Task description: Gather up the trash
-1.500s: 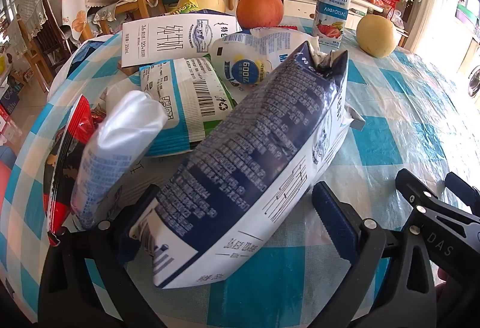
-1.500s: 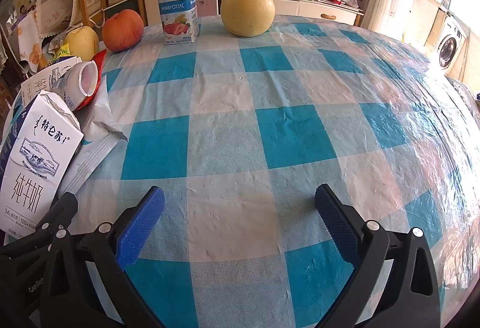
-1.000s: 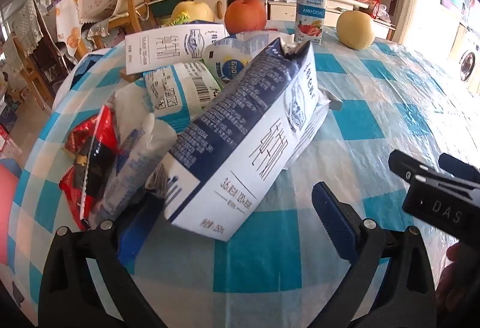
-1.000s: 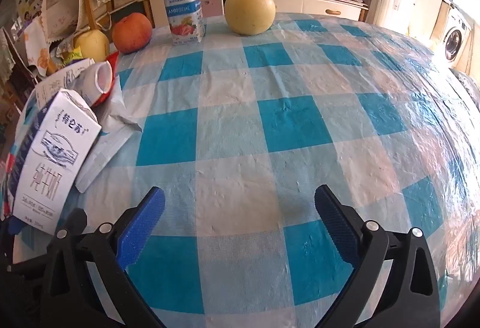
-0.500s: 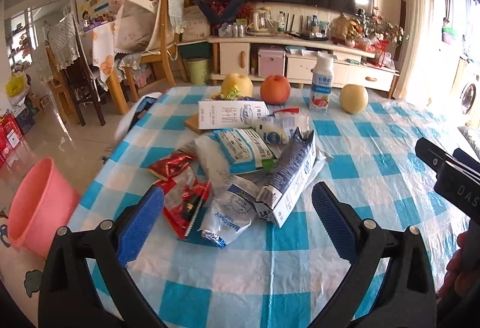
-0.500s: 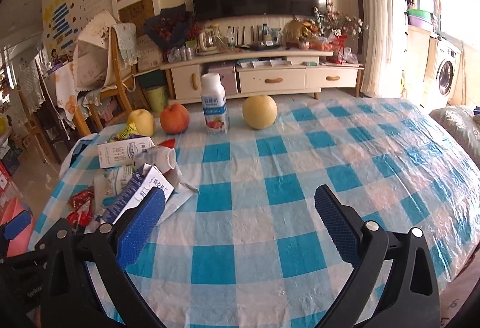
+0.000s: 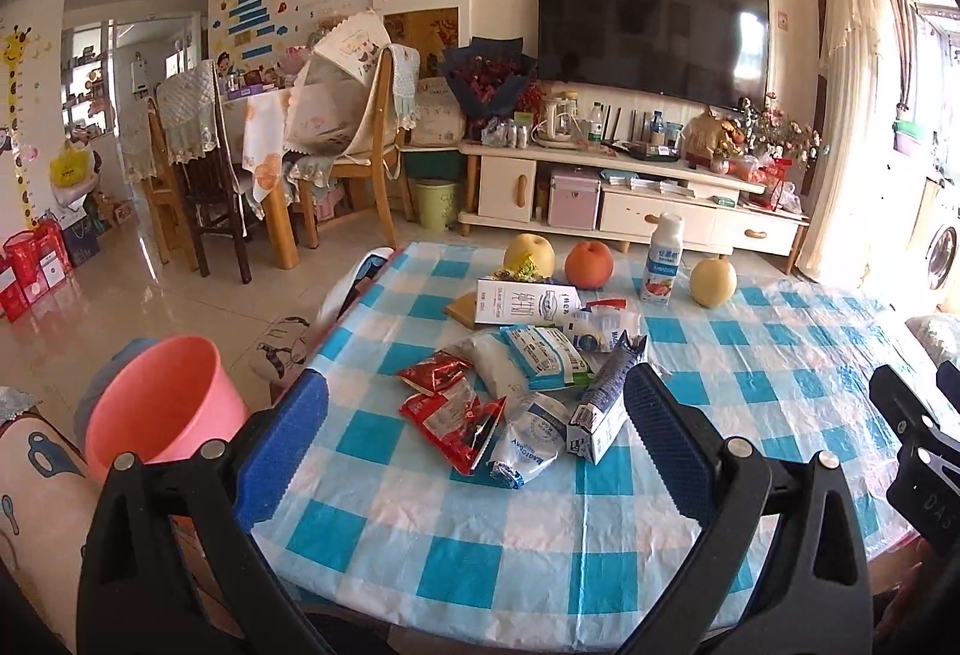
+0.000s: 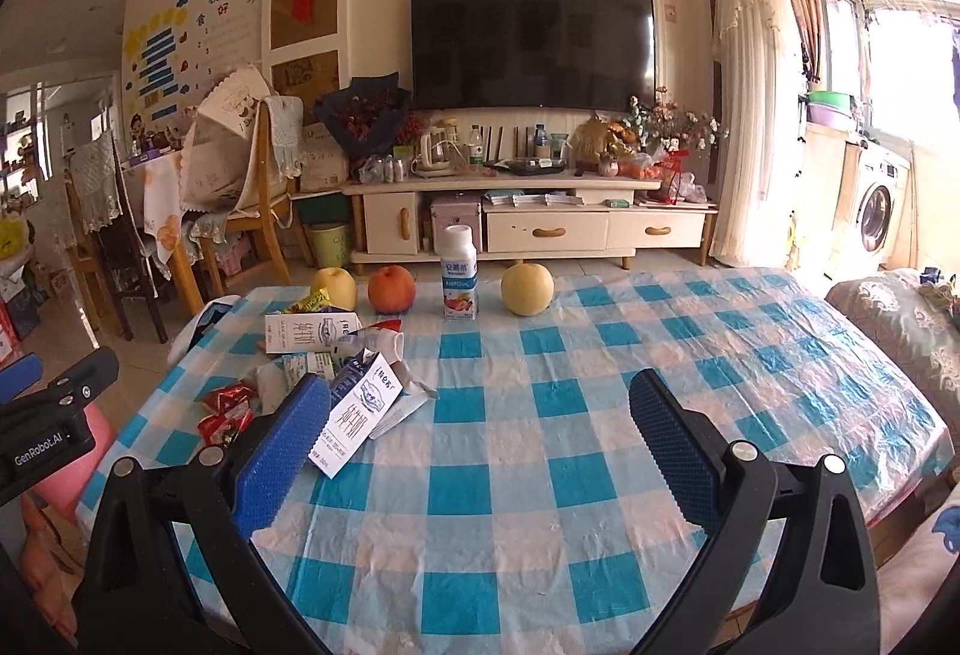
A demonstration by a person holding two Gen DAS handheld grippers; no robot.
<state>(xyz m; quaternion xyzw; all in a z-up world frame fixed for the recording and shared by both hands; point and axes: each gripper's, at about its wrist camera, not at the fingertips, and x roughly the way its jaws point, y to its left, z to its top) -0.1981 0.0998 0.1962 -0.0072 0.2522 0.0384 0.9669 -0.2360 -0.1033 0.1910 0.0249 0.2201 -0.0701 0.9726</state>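
Observation:
A heap of trash lies on the left half of the blue-checked table [image 7: 480,535]: red wrappers [image 7: 450,415], a white pouch [image 7: 528,439], a dark blue milk carton [image 7: 603,415], a blue-white bag [image 7: 540,358] and a flat white carton [image 7: 525,302]. My left gripper [image 7: 474,379] hangs open above the table's near edge, well short of the heap, holding nothing. My right gripper [image 8: 480,385] is open too, over the near middle of the table, with the milk carton [image 8: 360,415] and red wrappers [image 8: 225,409] to its left.
A pink bucket [image 7: 156,403] stands on the floor left of the table. At the table's far edge are a yellow apple [image 7: 528,252], a red apple [image 7: 589,264], a yoghurt bottle [image 7: 663,262] and a pear [image 7: 712,282]. Chairs and a TV cabinet stand beyond.
Both grippers have pulled back and risen from close over the table. The dark blue carton, earlier between the left gripper's open fingers, now lies far ahead in the heap.

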